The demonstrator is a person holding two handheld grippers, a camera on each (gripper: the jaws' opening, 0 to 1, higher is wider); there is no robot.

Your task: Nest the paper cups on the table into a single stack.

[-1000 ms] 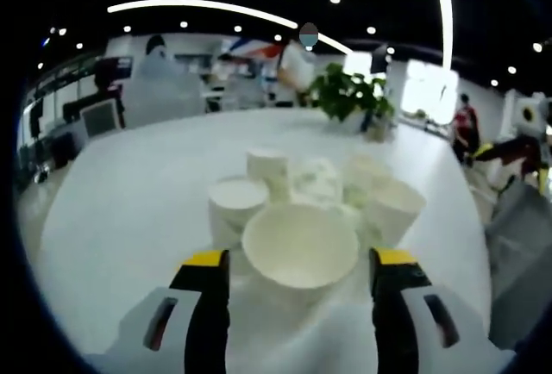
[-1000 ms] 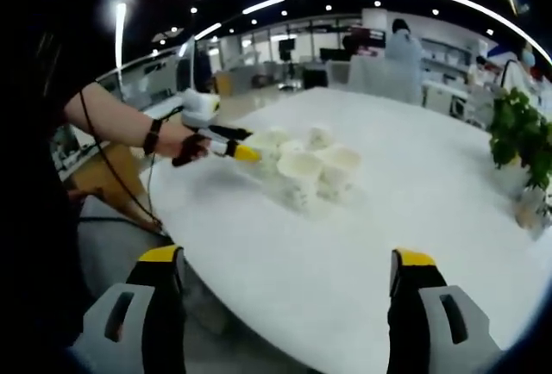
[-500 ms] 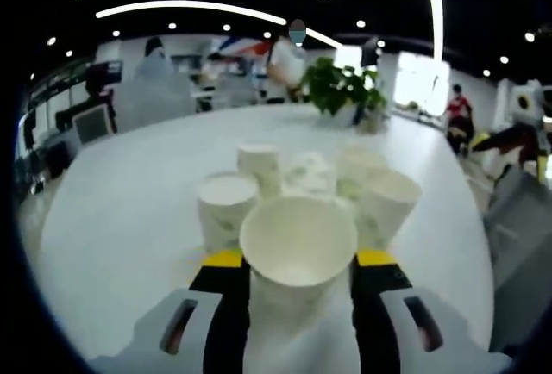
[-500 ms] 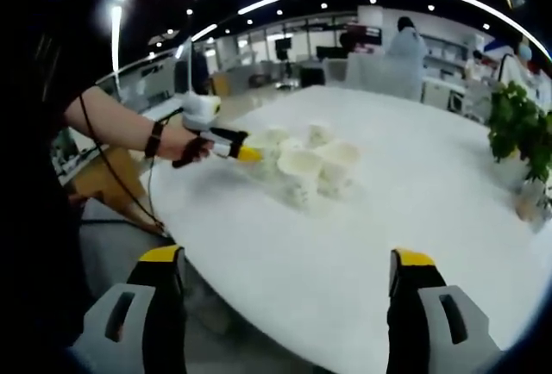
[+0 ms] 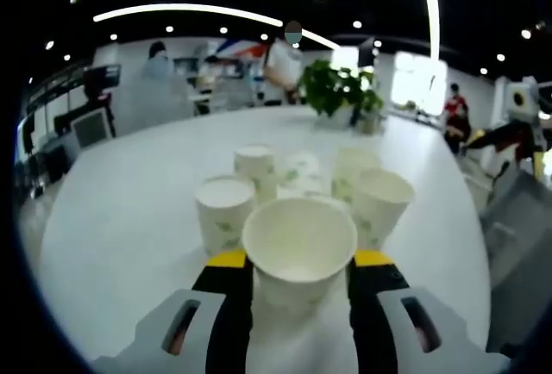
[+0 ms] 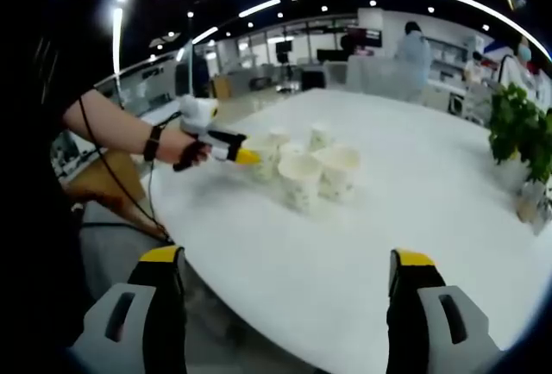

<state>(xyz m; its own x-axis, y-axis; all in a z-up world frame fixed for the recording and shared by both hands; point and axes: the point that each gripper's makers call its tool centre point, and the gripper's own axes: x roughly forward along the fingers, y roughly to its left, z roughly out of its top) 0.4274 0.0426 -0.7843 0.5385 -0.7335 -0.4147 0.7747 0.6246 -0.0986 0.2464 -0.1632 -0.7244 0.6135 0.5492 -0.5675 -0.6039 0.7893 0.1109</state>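
Several white paper cups with faint green print stand bunched together on the white round table (image 5: 112,219). The nearest cup (image 5: 299,249) sits upright between my left gripper's (image 5: 300,262) yellow-tipped jaws, which are shut on its sides. Behind it stand a cup at the left (image 5: 226,215), one further back (image 5: 256,170) and one at the right (image 5: 382,206). In the right gripper view, the cup cluster (image 6: 310,174) is far ahead, with the left gripper (image 6: 231,152) in a person's hand (image 6: 185,148) reaching it. My right gripper (image 6: 289,256) is open and holds nothing, near the table's edge.
A potted green plant (image 5: 345,90) stands at the table's far side, also seen as the plant (image 6: 517,128) at the right. The table's near edge (image 6: 259,339) curves below the right gripper. People and desks fill the office behind.
My left gripper's jaws have closed in from either side onto the nearest cup. The right gripper has stayed where it was, open.
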